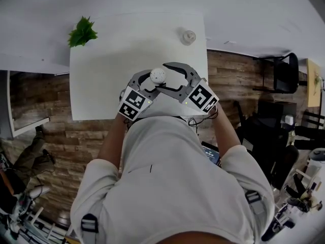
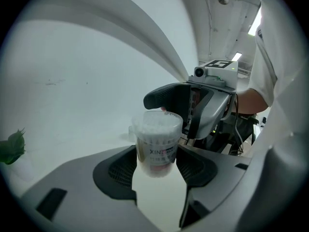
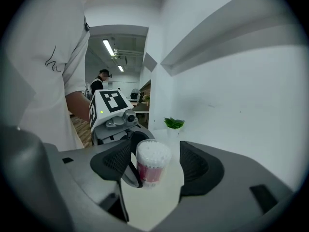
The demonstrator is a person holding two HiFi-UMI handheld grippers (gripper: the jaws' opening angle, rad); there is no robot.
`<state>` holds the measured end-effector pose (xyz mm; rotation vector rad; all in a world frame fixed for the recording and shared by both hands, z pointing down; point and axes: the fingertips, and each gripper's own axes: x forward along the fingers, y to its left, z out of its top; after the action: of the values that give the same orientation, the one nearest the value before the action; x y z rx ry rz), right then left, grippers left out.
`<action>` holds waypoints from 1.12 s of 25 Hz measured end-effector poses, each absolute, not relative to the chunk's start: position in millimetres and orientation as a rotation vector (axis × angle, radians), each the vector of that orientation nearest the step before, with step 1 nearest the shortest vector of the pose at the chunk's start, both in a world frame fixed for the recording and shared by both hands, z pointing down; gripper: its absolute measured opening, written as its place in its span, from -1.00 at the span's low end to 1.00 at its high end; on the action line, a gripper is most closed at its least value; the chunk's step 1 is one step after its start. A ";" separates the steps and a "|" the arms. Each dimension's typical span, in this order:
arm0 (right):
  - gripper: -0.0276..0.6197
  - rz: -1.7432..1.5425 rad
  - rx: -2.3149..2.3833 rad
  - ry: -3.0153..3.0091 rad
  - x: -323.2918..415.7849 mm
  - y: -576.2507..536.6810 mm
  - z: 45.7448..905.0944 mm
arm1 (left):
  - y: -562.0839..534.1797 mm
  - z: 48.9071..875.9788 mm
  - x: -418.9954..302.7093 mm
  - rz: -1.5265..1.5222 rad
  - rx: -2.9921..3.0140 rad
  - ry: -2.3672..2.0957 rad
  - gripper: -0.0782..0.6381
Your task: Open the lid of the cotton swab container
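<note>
Our left gripper (image 2: 157, 172) is clamped on the cotton swab container (image 2: 157, 141) at the near edge of the table (image 1: 101, 85). Our right gripper (image 3: 155, 166) stands wide around it, with its pads clear. Swab tips show on top, but we cannot tell whether the lid is off.

A white table (image 1: 101, 85) stands on wood-plank floor (image 1: 233, 75), black chair (image 1: 284, 72) at right.

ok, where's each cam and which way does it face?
Head view: on the head, steeply down at the table; torso, forearms show.
Left gripper view: on the left hand-held gripper, along jaws clamping the cotton swab container.
Right gripper view: on the right hand-held gripper, opposite side, jaws open.
Shared: all three show that container.
</note>
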<state>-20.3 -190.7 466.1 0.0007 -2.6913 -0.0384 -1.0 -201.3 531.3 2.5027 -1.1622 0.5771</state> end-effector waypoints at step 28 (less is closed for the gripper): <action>-0.13 0.234 0.035 -2.688 -16.8 -175.7 495.8 | -179.6 542.5 5.9 0.640 2.480 -1.188 -0.04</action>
<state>-16.8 -175.7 495.8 0.0351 -2.6877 0.2343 5.9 -179.6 542.5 2.4799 -1.1883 0.6401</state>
